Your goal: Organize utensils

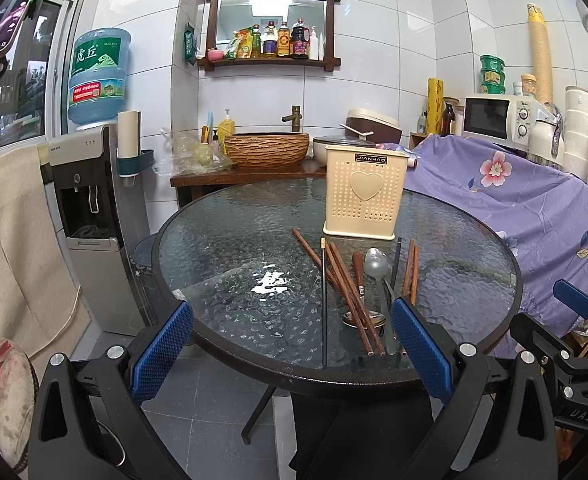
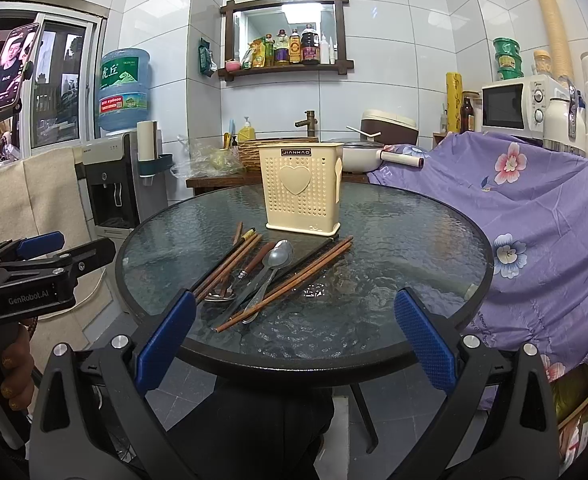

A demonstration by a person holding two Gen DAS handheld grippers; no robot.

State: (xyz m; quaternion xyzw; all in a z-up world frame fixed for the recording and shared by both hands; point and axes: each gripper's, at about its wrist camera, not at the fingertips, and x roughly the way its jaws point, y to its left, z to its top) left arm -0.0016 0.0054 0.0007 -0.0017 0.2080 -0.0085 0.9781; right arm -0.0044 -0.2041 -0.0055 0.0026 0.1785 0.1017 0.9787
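- While I held both tongs just short of the round glass table (image 1: pixel 221 232), my left tongs (image 1: pixel 289 344) stood wide apart and held nothing, and my right tongs (image 2: pixel 294 336) were spread the same way, also bare.
- The utensils lay loose on the table in one heap between me and the cream holder (image 1: pixel 364 196).
- The brown chopsticks (image 1: pixel 334 280) ran lengthwise from my edge toward the holder, fanned and crossing one another; a black chopstick (image 1: pixel 324 300) lay nearly straight away from me, its gold tip at the far end.
- The steel spoon (image 1: pixel 377 266) pointed its bowl toward the holder, handle toward me.
- A wood-handled spoon (image 2: pixel 249 268) lay the other way, bowl nearest me.
- The holder stood upright at the table's far side; I could not tell what was inside it.
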